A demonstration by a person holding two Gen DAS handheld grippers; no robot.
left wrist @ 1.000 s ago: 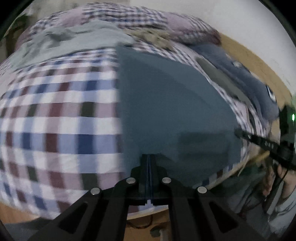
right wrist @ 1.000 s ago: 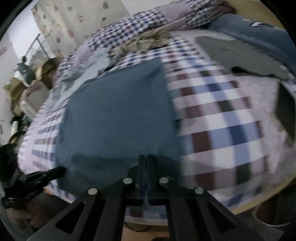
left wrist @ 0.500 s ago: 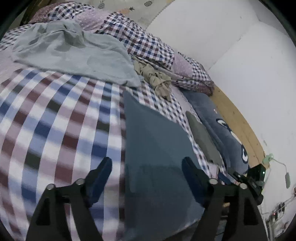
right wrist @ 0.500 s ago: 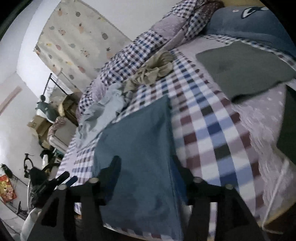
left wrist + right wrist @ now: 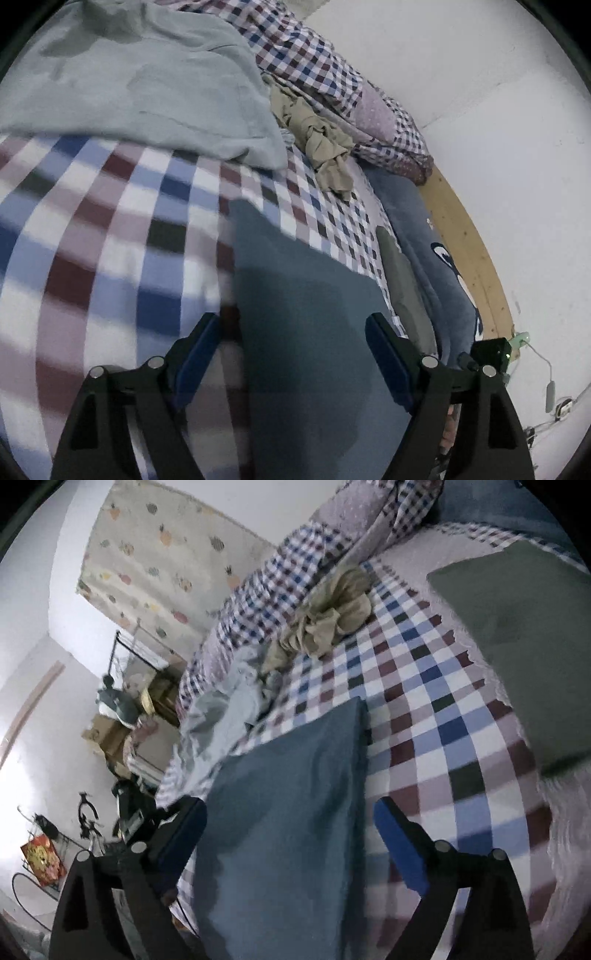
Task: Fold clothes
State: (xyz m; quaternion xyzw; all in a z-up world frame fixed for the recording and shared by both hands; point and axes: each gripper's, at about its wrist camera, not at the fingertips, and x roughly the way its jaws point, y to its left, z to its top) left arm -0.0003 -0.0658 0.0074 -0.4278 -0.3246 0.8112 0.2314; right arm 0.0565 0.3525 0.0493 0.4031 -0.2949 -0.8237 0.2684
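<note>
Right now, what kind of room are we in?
Most likely a bedroom. Clothes lie on a bed with a checked bedsheet, a bunched checked quilt sits near the white wall, and a blue cushion rests along the wooden bed frame.

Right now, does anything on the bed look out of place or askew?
The blue garment lies flat with straight edges, and the grey-green one looks neatly folded. What stands out are the khaki garment, bunched in a knot by the checked quilt, and the pale green garment, spread out rumpled. Both grippers are open.
</note>
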